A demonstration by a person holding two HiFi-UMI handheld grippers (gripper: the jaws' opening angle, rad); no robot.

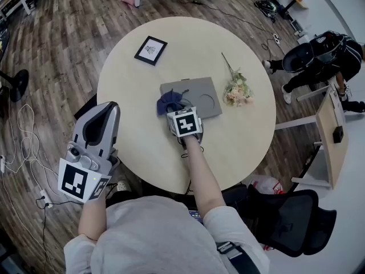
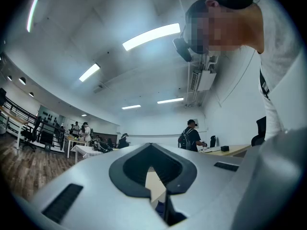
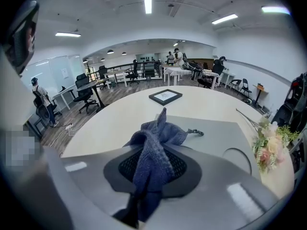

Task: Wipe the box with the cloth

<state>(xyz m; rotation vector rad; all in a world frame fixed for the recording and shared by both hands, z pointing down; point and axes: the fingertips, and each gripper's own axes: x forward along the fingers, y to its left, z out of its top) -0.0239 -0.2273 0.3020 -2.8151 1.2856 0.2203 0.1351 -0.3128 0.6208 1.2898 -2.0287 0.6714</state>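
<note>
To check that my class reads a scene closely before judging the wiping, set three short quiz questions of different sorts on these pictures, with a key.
1. True or false: the right gripper is shut on the blue cloth.
2. Multiple choice: in the head view, what lies just right of the grey box on the table? A. a mug. B. flowers. C. a keyboard.
3. Short answer: which gripper holds nothing between its jaws?

Key: 1 true. 2 B. 3 the left gripper.
</note>
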